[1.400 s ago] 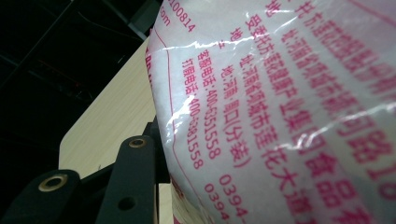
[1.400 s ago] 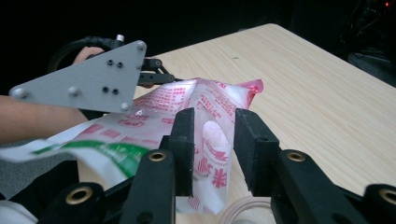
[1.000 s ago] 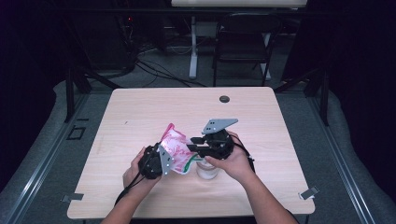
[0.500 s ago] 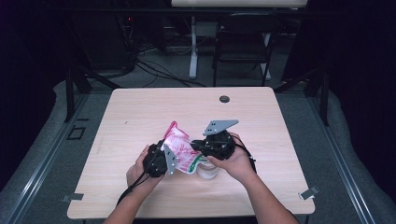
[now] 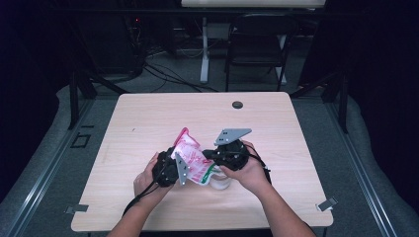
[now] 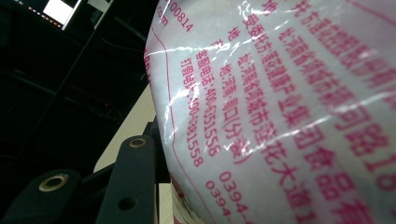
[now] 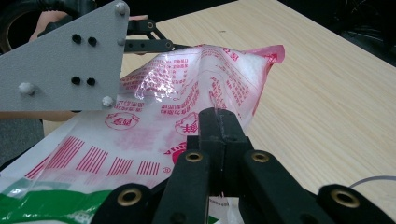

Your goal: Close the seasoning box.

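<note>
I hold a pink-printed plastic bag [image 5: 193,160] above the near middle of the wooden table [image 5: 148,123], between my 2 tongs. My right gripper [image 7: 218,114] has just been closing and now pinches the bag's film flat between its jaws. My left gripper [image 5: 170,170] stands partly open, clamped on the bag's body. The print is pink Chinese text with the numbers 400-5351558, 0394 and 10814; a green band runs along the bottom edge.
</note>
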{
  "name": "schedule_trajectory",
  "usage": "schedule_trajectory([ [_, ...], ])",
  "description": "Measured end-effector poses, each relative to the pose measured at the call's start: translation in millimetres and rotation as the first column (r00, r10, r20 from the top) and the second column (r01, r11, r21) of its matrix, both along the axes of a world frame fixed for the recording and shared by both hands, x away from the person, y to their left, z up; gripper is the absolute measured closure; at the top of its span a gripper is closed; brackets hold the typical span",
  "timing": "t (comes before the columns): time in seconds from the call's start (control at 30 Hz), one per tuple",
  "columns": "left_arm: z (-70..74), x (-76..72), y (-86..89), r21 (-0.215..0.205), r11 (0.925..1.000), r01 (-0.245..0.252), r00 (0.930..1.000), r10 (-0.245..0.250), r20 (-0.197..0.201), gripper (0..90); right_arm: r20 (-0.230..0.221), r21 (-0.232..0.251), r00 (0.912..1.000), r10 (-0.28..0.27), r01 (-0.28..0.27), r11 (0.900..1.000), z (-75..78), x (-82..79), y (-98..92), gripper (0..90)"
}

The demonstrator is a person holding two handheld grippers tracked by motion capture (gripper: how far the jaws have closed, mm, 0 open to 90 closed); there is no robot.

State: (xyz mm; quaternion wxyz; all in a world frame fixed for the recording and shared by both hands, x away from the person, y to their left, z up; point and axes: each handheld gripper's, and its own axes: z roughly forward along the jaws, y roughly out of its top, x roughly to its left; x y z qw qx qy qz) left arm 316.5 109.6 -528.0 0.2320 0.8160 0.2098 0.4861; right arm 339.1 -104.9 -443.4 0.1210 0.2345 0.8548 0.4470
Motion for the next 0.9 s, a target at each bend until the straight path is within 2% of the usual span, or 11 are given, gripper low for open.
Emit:
schedule_trajectory([
  [0.33,1.4,-0.3,-0.6,0.032,0.9995,0.001,0.9995,-0.002,0.031,61.1,0.006,0.007,1.0,0.004,-0.004,1.0,0.4,-0.8,-0.9,90.0],
  [0.5,4.0,0.1,-1.4,0.061,0.9981,-0.002,0.9986,-0.001,0.054,61.1,0.006,0.014,1.0,0.001,-0.001,1.0,0.4,-0.7,-2.7,90.0],
  [0.63,4.6,1.6,-2.4,0.069,0.9976,0.001,0.9986,-0.005,0.053,61.1,0.0,0.018,1.0,0.001,-0.002,1.0,-0.2,0.2,-4.4,90.0],
  [0.7,5.6,3.3,-2.7,0.096,0.9953,0.006,0.9985,-0.011,0.054,61.1,-0.004,0.023,1.0,-0.002,0.002,1.0,-1.2,1.2,-5.2,90.0],
  [0.8,5.1,5.0,-3.1,0.092,0.9957,0.01,0.998,-0.016,0.061,61.1,-0.008,0.022,1.0,-0.004,0.004,1.0,-1.6,2.9,-6.2,90.0],
  [0.9,5.9,5.3,-3.2,0.111,0.9938,0.011,0.9979,-0.018,0.063,61.1,-0.009,0.02,0.9999,-0.006,0.006,1.0,-1.7,3.3,-6.8,90.0],
])
